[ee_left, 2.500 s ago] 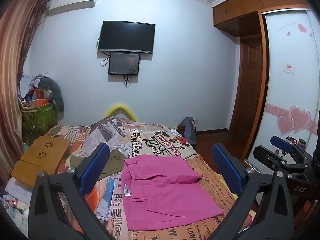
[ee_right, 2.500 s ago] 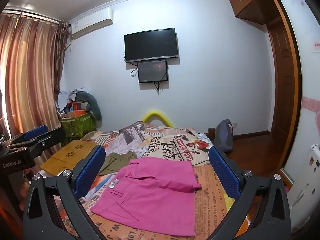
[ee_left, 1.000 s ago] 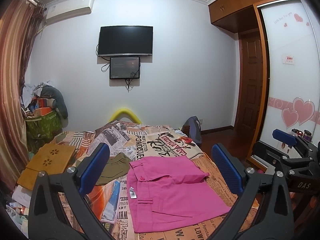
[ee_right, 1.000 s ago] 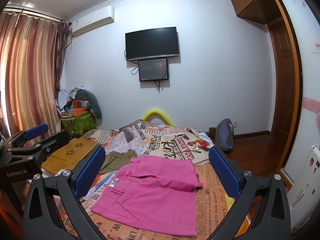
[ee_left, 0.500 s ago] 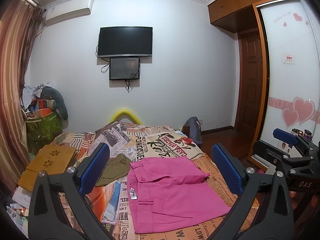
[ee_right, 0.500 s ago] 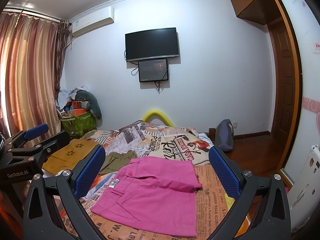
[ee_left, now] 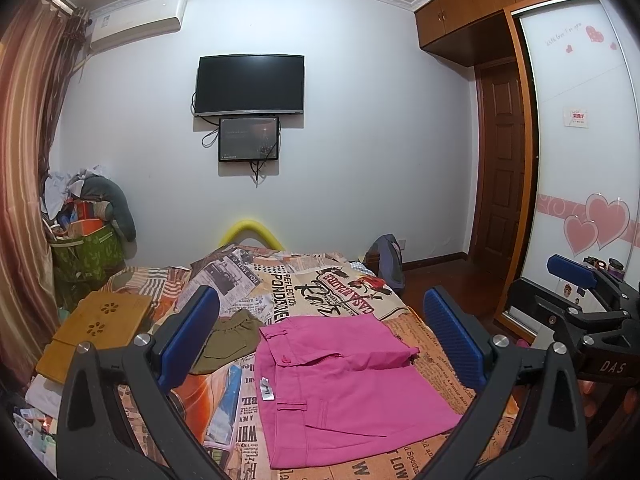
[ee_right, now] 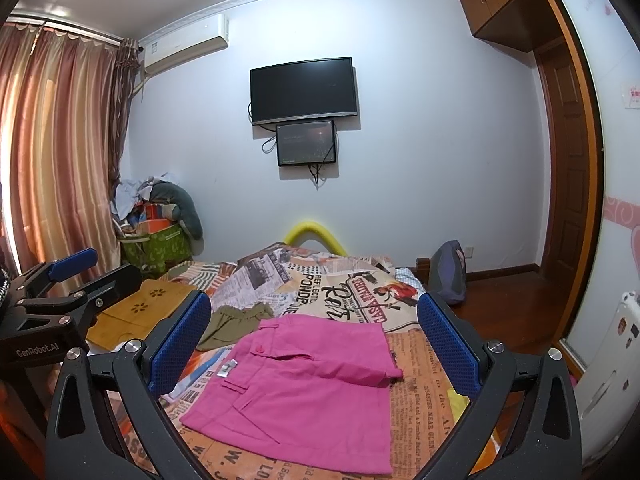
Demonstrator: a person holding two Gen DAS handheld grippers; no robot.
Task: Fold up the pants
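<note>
Pink pants (ee_left: pixel 344 384) lie folded into a flat rectangle on the bed (ee_left: pixel 320 288), waistband to the left, white label showing; they also show in the right wrist view (ee_right: pixel 304 388). My left gripper (ee_left: pixel 320 340) is open and empty, held above and short of the pants. My right gripper (ee_right: pixel 314 344) is open and empty too, raised over the pants. Each gripper appears at the edge of the other's view: the right one (ee_left: pixel 576 292) and the left one (ee_right: pixel 68 276).
An olive garment (ee_left: pixel 228 340) lies left of the pants. A wooden lap tray (ee_left: pixel 100 328) sits at the bed's left edge. A green basket of clutter (ee_left: pixel 84 248) stands by the curtain. A backpack (ee_left: pixel 386 260) sits on the floor; wardrobe at right.
Both grippers have lifted and tilted up slightly, staying open. The pants have not moved.
</note>
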